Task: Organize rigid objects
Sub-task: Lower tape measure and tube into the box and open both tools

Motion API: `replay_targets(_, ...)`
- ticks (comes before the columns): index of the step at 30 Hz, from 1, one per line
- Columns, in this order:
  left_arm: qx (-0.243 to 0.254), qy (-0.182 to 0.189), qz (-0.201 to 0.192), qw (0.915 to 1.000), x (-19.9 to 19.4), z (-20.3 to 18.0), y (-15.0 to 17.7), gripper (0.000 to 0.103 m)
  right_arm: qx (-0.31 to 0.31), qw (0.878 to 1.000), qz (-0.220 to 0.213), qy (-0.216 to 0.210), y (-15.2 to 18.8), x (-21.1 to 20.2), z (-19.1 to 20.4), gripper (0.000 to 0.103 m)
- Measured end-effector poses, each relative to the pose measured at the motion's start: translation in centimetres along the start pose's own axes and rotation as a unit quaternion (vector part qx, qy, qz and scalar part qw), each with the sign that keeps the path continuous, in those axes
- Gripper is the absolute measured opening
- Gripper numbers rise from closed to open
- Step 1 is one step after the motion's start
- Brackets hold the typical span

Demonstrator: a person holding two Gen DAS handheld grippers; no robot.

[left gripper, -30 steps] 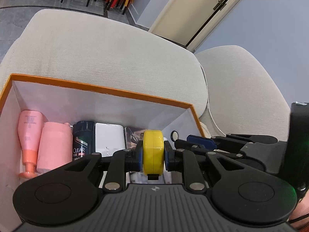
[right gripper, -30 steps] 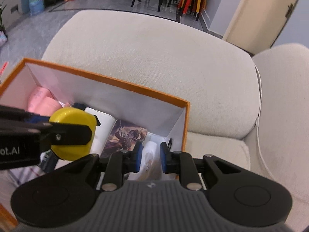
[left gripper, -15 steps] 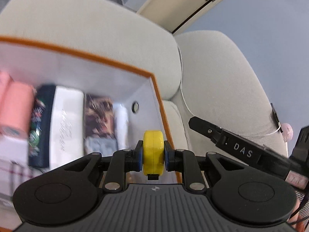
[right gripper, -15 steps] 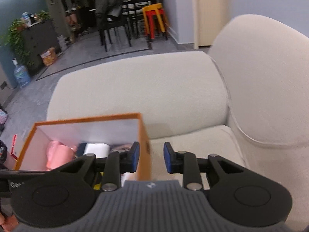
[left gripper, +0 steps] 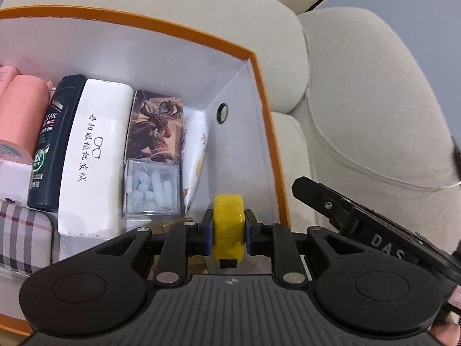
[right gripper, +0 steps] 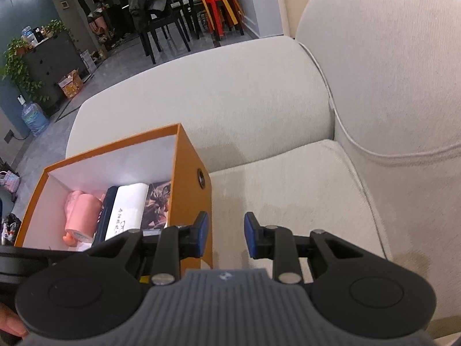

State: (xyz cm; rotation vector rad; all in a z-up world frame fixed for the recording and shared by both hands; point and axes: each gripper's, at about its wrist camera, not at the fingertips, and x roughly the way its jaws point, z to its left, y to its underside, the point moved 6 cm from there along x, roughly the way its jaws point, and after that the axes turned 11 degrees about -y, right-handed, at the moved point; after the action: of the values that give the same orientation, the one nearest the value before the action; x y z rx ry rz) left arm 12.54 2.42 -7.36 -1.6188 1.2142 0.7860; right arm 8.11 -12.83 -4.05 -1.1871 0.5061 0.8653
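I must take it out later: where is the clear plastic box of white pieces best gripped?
Grip the clear plastic box from above, across its left and right walls. It lies flat, exposed on top, but the white case crowds its left side.

Right gripper point(right gripper: 224, 238) fingers apart, beside orange box point(right gripper: 191, 190), over sofa point(right gripper: 288, 201).

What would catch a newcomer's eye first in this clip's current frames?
The yellow tape measure stands out, clamped in the left tool over the right end of the orange box, which sits on a beige sofa. Next come the items packed side by side inside: a pink bottle, a dark shampoo bottle and a white case. The right tool hangs open and empty over the seat cushion beside the box.
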Motion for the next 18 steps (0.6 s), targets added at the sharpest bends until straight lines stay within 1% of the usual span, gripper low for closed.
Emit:
replay_targets(3,0.003,-0.022,0.005,0.9997,0.3,0.0,0.3,0.022,0.002,1.000,0.003,-0.008,0.4,0.0,-0.2,0.027)
replay_targets(11,-0.007,-0.019,0.025,0.9995,1.1,-0.2,1.3,0.022,0.004,1.000,0.009,-0.020,0.9,0.0,-0.4,0.028)
replay_targets(14,-0.006,-0.018,0.023,0.9996,0.9,-0.2,1.4,0.023,0.002,1.000,0.007,-0.021,1.0,-0.4,-0.5,0.031)
replay_targets(18,-0.008,-0.017,0.014,0.9997,0.2,-0.1,1.5,0.025,0.003,1.000,0.005,-0.020,1.1,-0.9,-0.6,0.031)
